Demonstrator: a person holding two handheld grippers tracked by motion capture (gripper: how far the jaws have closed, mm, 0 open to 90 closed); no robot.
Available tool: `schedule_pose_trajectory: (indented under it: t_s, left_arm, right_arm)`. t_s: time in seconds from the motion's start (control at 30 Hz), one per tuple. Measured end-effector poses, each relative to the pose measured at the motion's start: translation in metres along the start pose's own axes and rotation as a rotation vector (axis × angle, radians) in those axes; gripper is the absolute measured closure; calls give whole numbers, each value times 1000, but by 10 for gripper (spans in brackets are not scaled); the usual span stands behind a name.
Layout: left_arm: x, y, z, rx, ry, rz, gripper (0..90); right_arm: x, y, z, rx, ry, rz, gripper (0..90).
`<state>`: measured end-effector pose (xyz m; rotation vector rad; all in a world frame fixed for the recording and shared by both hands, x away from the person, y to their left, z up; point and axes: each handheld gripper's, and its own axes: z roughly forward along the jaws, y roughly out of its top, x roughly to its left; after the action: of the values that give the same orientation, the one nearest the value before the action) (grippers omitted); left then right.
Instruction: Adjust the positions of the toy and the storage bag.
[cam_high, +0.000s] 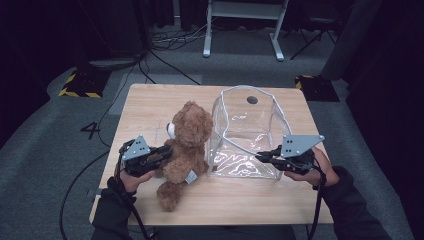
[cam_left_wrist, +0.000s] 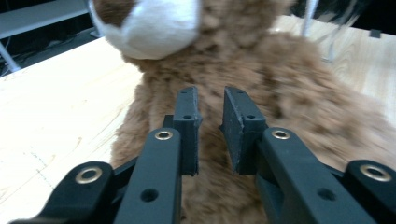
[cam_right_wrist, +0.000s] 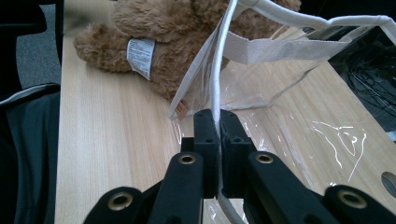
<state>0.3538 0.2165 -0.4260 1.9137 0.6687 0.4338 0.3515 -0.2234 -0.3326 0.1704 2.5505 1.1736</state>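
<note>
Black jaws of our left hand-held gripper (cam_left_wrist: 209, 133) stand slightly apart right against the brown fur of the teddy bear (cam_left_wrist: 261, 84), pads not pressing it. Only this close view gives us the white muzzle, blurred and cut off at the top. Our right hand-held gripper (cam_right_wrist: 218, 128) is pressed together on the white-trimmed edge of the clear plastic bag (cam_right_wrist: 280, 70); its view alone reveals the bear's sewn label. From above we see the bear (cam_high: 186, 150) sitting on the surface (cam_high: 150, 100), touching the bag (cam_high: 247, 132), between both hand-held grippers (cam_high: 167, 151) (cam_high: 259, 156).
</note>
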Motion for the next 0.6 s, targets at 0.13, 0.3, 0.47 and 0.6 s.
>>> schedule_pose_trajectory:
  t_s: [0.13,0.3,0.47,0.6]
  left_arm:
    - [-2,6,1,-6,14,-65,531]
    - [-11,28,5,-19,8,-139,354]
    - [-36,49,34,120,46,-100,329]
    - [-44,37,59,214,84,-77,486]
  right_arm:
    - [0,-1,0,-5,5,5,875]
    - [0,-2,0,-10,7,12,874]
    - [-1,-3,0,-15,6,16,874]
    - [0,-4,0,-21,4,19,874]
